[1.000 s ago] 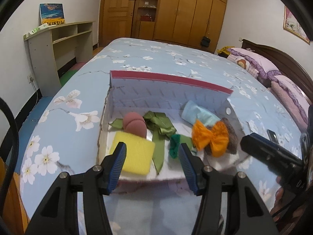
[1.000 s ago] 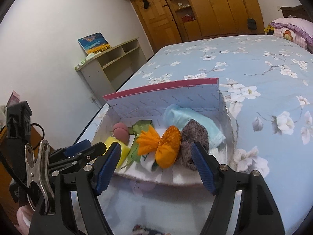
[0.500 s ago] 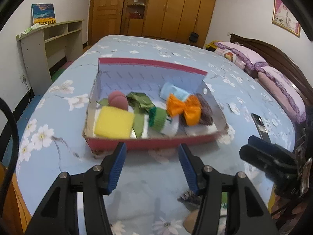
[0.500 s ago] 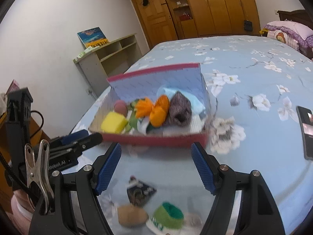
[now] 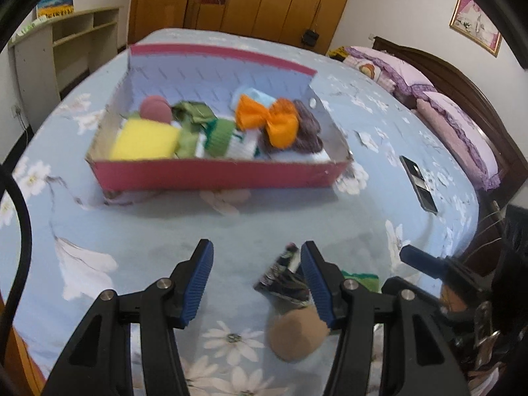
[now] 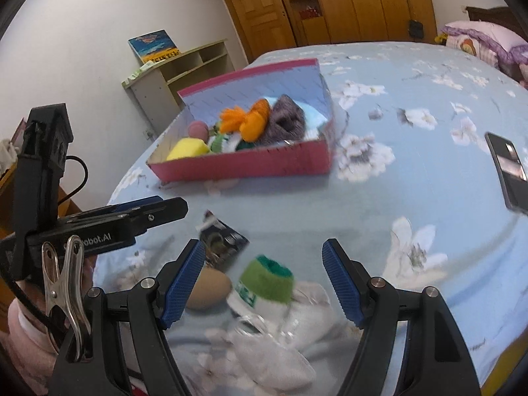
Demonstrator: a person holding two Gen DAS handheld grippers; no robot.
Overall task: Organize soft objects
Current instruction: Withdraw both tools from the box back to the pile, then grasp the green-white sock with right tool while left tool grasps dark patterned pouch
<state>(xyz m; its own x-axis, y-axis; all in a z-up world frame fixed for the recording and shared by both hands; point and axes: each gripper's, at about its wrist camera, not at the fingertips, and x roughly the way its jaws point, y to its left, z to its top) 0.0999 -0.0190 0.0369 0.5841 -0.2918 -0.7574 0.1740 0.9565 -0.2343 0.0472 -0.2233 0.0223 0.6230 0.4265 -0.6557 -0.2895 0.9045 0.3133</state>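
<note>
White sock (image 6: 264,297) with green cuff lies between the wide-open right gripper (image 6: 260,280); left gripper (image 5: 254,283), "obot.AI", also wide.

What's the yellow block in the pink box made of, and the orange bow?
The yellow block looks like soft matte foam sponge: squared, dull, rounded edges. The orange bow looks like pleated fabric, maybe crepe: puffy, matte folds. Blur leaves both uncertain.
</note>
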